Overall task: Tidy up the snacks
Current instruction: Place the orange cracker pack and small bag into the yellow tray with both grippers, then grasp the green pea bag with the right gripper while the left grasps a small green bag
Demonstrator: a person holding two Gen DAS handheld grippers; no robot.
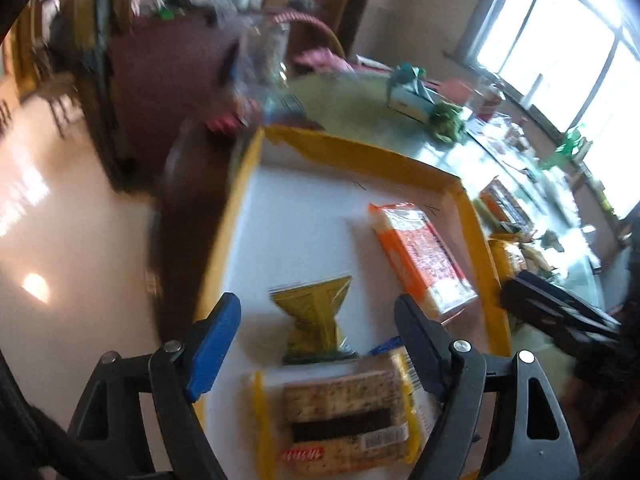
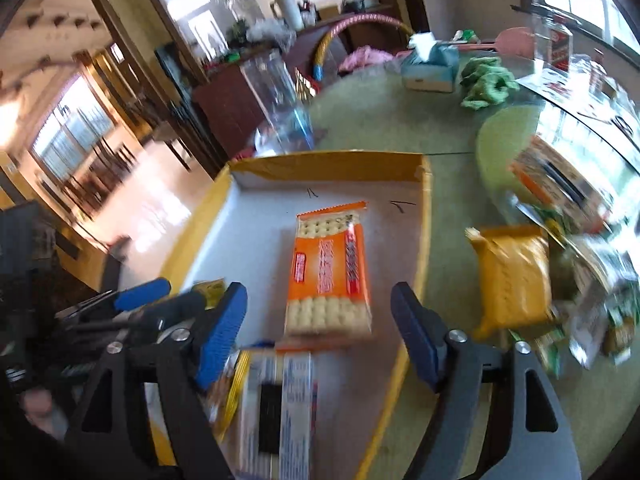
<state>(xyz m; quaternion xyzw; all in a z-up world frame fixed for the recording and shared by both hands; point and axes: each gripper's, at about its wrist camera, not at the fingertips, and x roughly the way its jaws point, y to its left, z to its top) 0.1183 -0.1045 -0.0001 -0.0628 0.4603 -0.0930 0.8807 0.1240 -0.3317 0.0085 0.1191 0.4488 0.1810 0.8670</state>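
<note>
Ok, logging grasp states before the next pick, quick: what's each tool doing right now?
Left tool: open, holding nothing, above the snacks in the tray.
Right tool: open, holding nothing, above the orange pack.

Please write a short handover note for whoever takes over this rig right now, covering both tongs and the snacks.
Left tongs: open, empty, hovering over the tray's near end.
Right tongs: open, empty, above the orange cracker pack.
In the yellow-rimmed tray: orange cracker pack, small gold packet, seaweed cracker pack at the near end.
Still outside on the green tablecloth: a yellow snack bag right of the tray, and a blurred pile of further packs beyond it.
Done: three packs in the tray. Left: bring over the outside snacks, probably the yellow bag first.
</note>
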